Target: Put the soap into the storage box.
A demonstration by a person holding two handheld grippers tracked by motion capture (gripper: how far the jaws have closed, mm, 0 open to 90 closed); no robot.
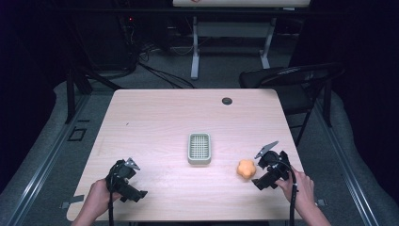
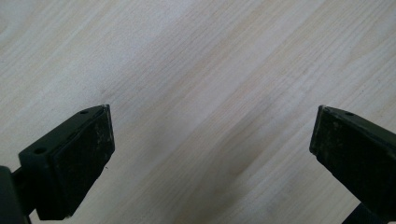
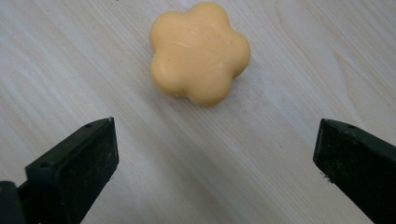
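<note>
Near the table's right front lies an orange flower-shaped soap (image 1: 246,168), flat on the wood; just beside it the right gripper (image 3: 215,154) has its 2 jaws spread wide, empty; a grey slotted dish (image 1: 199,148) sits mid-table (image 1: 155,113); at front left, the left gripper (image 2: 212,144) points at bare wood, jaws likewise apart.

Pale wood surface (image 1: 155,117) at frame centre. Black folding chair (image 1: 291,80) upper right. White-legged table (image 1: 230,33) top centre; cables (image 1: 155,70) on floor.
</note>
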